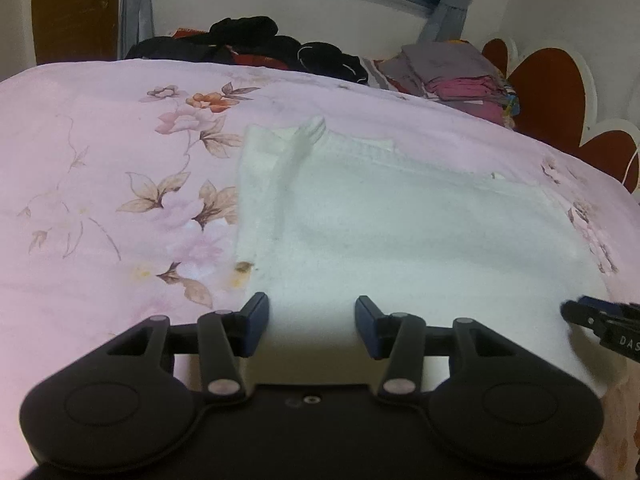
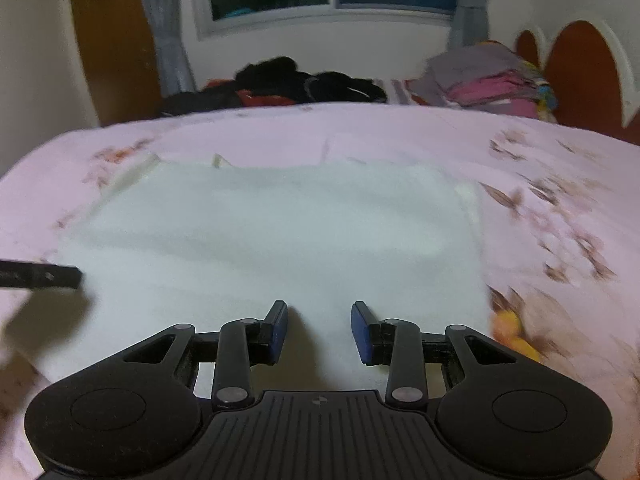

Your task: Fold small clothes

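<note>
Left hand-held gripper [image 1: 312, 326]: we see it spread, holding nothing, over the near hem.
Right hand-held gripper [image 2: 319, 330]: spread too, empty; its view is blurred.
White garment [image 1: 400, 232]: flat on the bed [image 1: 100, 184].
Risk: we may pinch the floral sheet along with the cloth.
Far fold [image 1: 304, 140]: possibly loose, could drag crooked.

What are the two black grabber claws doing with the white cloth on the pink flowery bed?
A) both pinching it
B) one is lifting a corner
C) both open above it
C: the left gripper and right gripper both have blue pads spread apart, and the white cloth garment lies flat on the pink floral bedsheet.
</note>
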The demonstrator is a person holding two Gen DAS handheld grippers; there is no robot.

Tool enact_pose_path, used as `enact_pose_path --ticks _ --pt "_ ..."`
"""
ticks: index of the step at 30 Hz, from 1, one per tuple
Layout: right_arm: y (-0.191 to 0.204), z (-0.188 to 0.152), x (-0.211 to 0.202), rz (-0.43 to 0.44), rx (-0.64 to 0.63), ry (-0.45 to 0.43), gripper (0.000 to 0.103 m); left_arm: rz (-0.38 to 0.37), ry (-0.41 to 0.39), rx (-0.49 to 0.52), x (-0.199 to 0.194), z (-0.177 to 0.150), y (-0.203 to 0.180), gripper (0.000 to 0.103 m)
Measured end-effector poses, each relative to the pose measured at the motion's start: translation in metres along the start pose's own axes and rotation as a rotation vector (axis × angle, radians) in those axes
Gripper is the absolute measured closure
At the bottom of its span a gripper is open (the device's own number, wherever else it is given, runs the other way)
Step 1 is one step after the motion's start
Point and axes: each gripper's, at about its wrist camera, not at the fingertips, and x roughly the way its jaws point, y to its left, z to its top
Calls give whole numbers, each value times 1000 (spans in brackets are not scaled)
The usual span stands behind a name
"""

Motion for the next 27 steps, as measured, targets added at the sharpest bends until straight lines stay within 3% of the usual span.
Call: enact_pose_path --ticks 5,10,12,16,20,27 --pt "-24 -12 -15 -76 55 13 68 -30 12 -34 -10 -6 7 55" --pt "-16 -16 -18 -116 16 30 68 -29 4 5 -11 -12 6 55" --pt "-15 -16 -24 -109 51 13 68 -35 11 -5 -12 -11 7 55" --pt "-6 -19 -22 -135 -12 41 68 -48 14 -23 -17 -11 12 54" --pt "-8 -12 -34 -87 72 -4 68 -71 -7 -23 -23 -3 12 54" --pt "10 4 -34 -45 76 -33 68 -96 -36 -25 -10 24 0 54"
